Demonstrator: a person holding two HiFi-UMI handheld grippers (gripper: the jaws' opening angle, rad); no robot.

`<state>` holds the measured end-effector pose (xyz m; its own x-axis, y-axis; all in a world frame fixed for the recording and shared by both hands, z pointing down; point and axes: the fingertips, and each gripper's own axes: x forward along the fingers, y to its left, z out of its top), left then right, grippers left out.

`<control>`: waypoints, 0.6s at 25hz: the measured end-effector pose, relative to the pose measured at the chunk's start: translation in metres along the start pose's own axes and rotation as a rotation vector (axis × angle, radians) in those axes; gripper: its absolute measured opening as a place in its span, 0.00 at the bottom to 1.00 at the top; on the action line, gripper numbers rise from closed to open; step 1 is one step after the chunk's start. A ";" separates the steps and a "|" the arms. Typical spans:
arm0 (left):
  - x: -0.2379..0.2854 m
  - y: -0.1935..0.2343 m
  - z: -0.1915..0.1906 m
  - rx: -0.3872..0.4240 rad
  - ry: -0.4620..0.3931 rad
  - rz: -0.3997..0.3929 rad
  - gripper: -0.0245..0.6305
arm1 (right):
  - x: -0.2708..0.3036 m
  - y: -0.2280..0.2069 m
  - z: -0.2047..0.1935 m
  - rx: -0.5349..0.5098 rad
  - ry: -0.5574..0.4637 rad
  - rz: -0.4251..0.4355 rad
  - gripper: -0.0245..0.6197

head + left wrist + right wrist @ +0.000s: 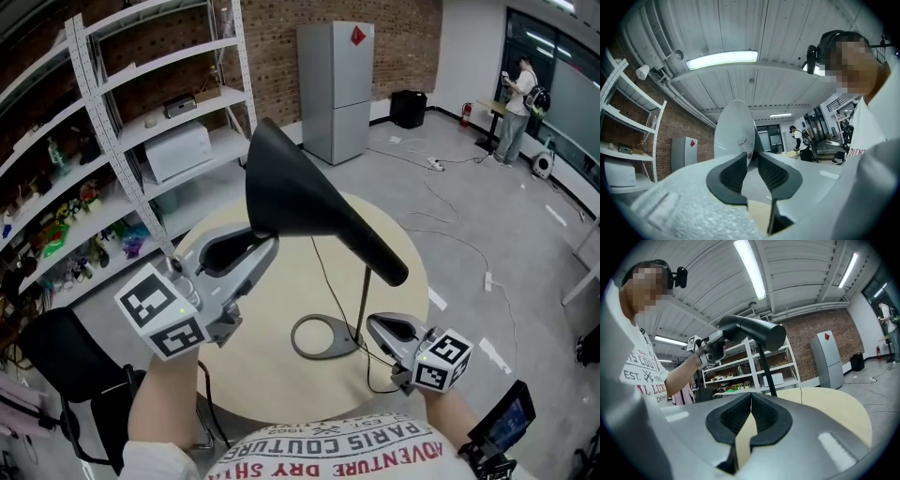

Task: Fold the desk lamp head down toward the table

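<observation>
L gripper [263,246] fingers pinch rim of lamp head [314,208], head up over bench [272,380], tilted; R gripper [374,323] fingers pressed together, empty, just beside lamp base [323,337]

L gripper [255,246] raised, jaws seemingly clamped; R gripper [377,325] low, level, jaws together.

The right tongs [751,395] sit closed and empty above the round beige tabletop [834,404]; a black tapered lamp head [754,333] rises beyond.
</observation>
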<state>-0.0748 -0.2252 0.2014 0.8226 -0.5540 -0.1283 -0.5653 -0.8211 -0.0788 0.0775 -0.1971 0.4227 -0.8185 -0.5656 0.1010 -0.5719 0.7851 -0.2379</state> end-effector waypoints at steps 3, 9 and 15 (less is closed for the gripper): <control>-0.001 -0.001 0.000 0.007 -0.004 -0.003 0.15 | 0.002 0.000 0.001 -0.034 -0.003 -0.008 0.09; -0.007 0.003 -0.007 0.006 -0.006 -0.010 0.15 | 0.017 -0.015 -0.014 -0.124 0.028 -0.069 0.13; -0.004 0.000 -0.006 -0.007 -0.012 -0.018 0.15 | 0.024 -0.038 -0.015 -0.183 0.070 -0.150 0.18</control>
<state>-0.0782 -0.2237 0.2079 0.8320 -0.5372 -0.1389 -0.5496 -0.8321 -0.0743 0.0785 -0.2372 0.4484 -0.7219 -0.6652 0.1904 -0.6824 0.7300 -0.0368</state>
